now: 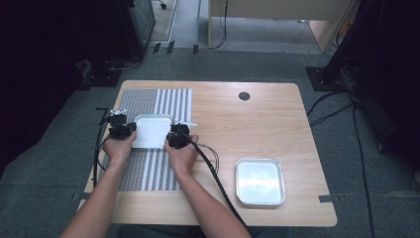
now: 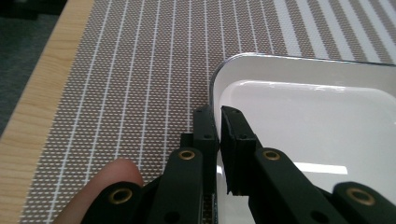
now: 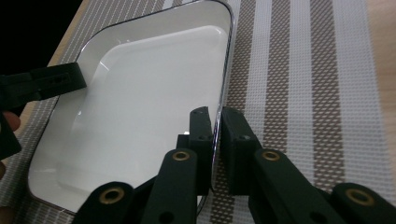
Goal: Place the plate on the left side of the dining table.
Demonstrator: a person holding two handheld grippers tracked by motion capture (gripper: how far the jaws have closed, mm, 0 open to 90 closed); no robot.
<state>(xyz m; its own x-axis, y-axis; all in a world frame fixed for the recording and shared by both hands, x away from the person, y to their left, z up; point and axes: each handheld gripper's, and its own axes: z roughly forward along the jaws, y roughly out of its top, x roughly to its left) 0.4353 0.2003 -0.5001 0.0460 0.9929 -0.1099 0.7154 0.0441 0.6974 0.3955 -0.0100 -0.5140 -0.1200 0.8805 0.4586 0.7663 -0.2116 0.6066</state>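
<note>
Fingers of left gripper [image 2: 218, 122] and right gripper [image 3: 217, 122] each clamped on opposite rims of white tray [image 1: 151, 132]

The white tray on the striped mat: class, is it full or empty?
Empty. The white tray shows only its bare glossy bottom in both gripper views, while each hand-held gripper, left and right, clamps a rim.

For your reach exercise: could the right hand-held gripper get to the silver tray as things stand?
Probably not yet: the right hand-held gripper is shut on the white tray's rim. The table between it and the silver tray looks bare.
</note>
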